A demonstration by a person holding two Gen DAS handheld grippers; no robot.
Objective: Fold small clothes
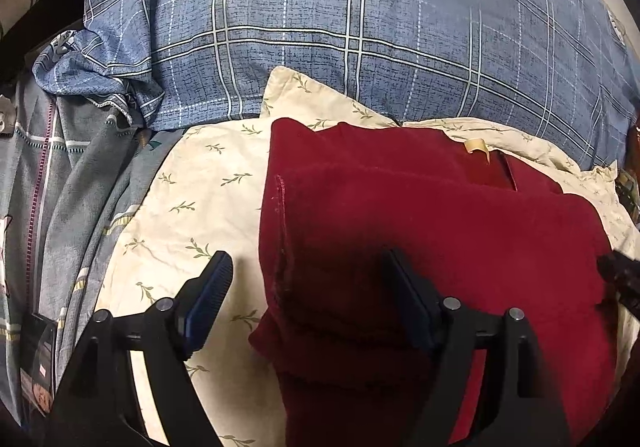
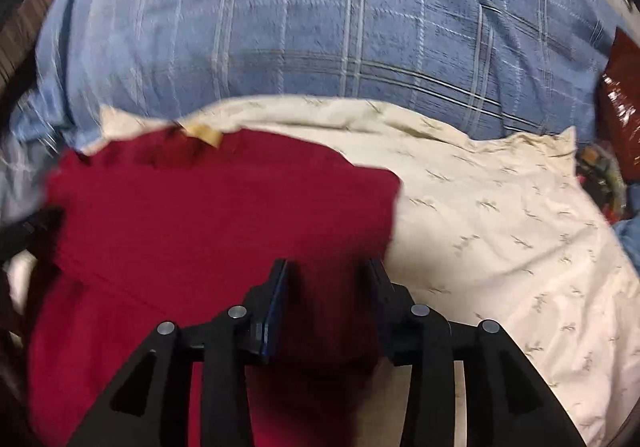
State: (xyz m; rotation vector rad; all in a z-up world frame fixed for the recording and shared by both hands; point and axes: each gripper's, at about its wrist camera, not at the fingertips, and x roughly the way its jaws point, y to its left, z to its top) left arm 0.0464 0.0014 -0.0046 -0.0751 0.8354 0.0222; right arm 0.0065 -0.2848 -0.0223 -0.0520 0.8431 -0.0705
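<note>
Nearest the lens, left gripper (image 1: 306, 283): jaws spread wide, released, one finger (image 1: 210, 287) over the cream sheet (image 1: 192, 207), the other over the red garment (image 1: 440, 239), straddling its left edge; pads not seen pressing on cloth. Right gripper (image 2: 328, 287): jaws partly parted, hovering at the garment (image 2: 208, 231) near its right edge, a dark fold of red seen between the fingers; whether pinched or merely behind them, cannot tell, view blurred.

One garment, dark red, fleecy, already folded into layers, lying flat in the middle of the sheet. Long axis running from near the camera toward the far pillow, slightly slanted to the right in the left view. Seamed left edge running along that axis. Pale label (image 1: 476, 146) at the far end, so neck end pointing away.

One sheet, cream with small green sprigs, wrinkled, beneath the garment. One blue plaid pillow (image 1: 340, 27) beyond it, touching the sheet's far edge. Grey-blue bedding (image 1: 80, 175) bunched at the left. Red shiny packet (image 2: 622, 95) at the far right in the right view, apart from the garment.

No containers seen.
</note>
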